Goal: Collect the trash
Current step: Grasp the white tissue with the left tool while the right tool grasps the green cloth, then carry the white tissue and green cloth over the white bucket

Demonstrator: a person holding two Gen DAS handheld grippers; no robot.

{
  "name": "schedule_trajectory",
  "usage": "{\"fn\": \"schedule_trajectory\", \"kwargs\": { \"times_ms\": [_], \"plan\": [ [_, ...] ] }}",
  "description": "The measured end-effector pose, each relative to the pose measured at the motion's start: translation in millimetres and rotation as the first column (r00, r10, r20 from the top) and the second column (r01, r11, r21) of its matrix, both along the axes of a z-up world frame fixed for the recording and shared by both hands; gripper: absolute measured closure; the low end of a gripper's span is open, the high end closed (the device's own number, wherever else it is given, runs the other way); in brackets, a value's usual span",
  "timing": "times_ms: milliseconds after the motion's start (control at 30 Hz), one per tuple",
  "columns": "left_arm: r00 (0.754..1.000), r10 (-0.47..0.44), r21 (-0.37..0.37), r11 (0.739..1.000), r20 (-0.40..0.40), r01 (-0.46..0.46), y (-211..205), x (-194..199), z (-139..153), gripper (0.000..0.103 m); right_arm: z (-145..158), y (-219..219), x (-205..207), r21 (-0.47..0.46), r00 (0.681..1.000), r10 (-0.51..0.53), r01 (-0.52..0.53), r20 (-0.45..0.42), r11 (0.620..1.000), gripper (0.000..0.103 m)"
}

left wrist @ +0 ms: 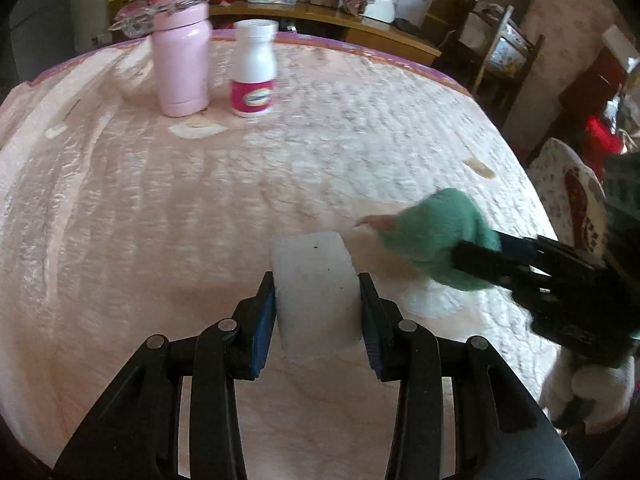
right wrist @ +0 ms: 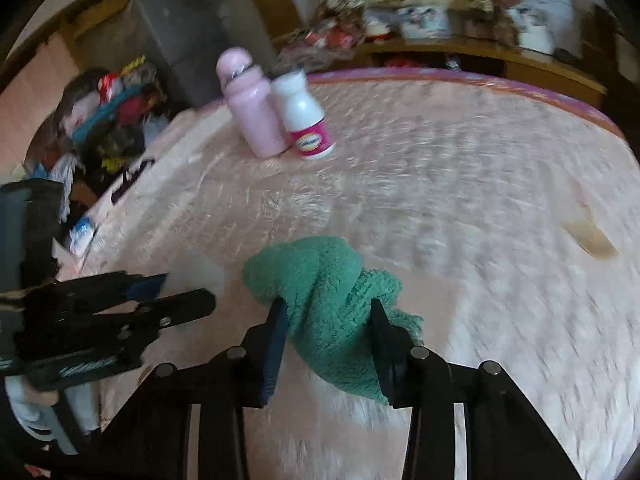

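Observation:
My left gripper is shut on a white rectangular block and holds it over the pink quilted bed cover. My right gripper is shut on a green fluffy cloth; in the left wrist view this cloth sits just right of the white block with the right gripper behind it. A small tan scrap lies on the cover at right; it also shows in the right wrist view. The left gripper shows at the left of the right wrist view.
A pink flask and a white bottle with a pink label stand at the far side of the cover. Pale scraps lie in front of them. A wooden shelf with clutter runs behind. Clothes pile at the left.

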State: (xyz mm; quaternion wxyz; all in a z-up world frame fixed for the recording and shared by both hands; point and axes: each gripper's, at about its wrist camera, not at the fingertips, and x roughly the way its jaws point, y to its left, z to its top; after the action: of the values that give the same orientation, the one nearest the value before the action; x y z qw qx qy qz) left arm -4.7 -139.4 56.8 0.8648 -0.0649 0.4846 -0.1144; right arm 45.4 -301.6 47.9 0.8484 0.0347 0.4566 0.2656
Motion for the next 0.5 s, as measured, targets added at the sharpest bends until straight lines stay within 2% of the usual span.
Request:
{"fn": "schedule_trajectory", "kwargs": {
  "times_ms": [133, 267, 500],
  "plan": [
    [0.998, -0.058, 0.002, 0.998, 0.014, 0.058, -34.8, -12.9, 5.3, 0.067, 20.6, -47.8, -40.3, 0.041, 0.993, -0.116, 0.115, 0.005, 0.992, 0.065],
    [0.99, -0.133, 0.007, 0.991, 0.039, 0.133, -77.7, -29.5, 13.3, 0.067, 33.5, -94.6, -80.8, 0.017, 0.974, -0.227, 0.227, 0.003, 0.974, 0.065],
    [0.966, -0.248, 0.008, 0.969, 0.069, 0.249, -142.4, -50.8, 25.8, 0.067, 49.9, -160.4, -132.7, -0.013, 0.932, -0.362, 0.362, 0.014, 0.932, 0.065]
  ]
}}
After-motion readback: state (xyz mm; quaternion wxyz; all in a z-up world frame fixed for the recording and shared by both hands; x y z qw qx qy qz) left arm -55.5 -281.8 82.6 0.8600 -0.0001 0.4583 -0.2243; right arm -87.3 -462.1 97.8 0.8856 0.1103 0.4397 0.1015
